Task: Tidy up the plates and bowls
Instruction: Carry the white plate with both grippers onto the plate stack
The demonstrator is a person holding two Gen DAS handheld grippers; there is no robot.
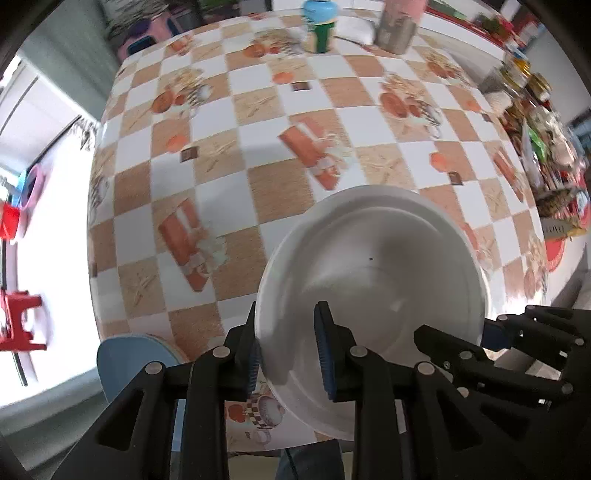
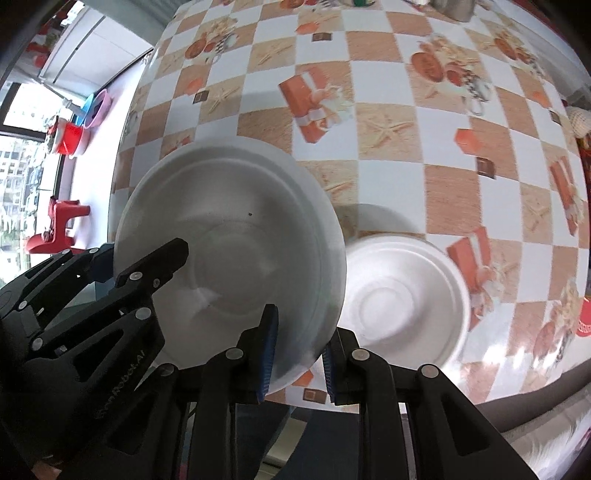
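Observation:
A white bowl (image 1: 373,273) is held above the checked table by both grippers. My left gripper (image 1: 288,354) is shut on its left rim, one finger inside and one outside. My right gripper (image 2: 297,354) is shut on the right rim of the same white bowl (image 2: 229,236). The right gripper shows at the bowl's far side in the left wrist view (image 1: 517,347), and the left gripper shows in the right wrist view (image 2: 96,288). A second white bowl (image 2: 402,299) sits on the table under and right of the held one. A blue plate (image 1: 133,358) lies at the table's near left edge.
The table (image 1: 266,155) has a checked orange and white cloth. A blue-lidded green bottle (image 1: 319,29), a metal cup (image 1: 397,33) and a white cloth stand at its far edge. Jars and packets (image 1: 535,122) crowd the right side. Red stools (image 1: 18,321) stand on the floor at left.

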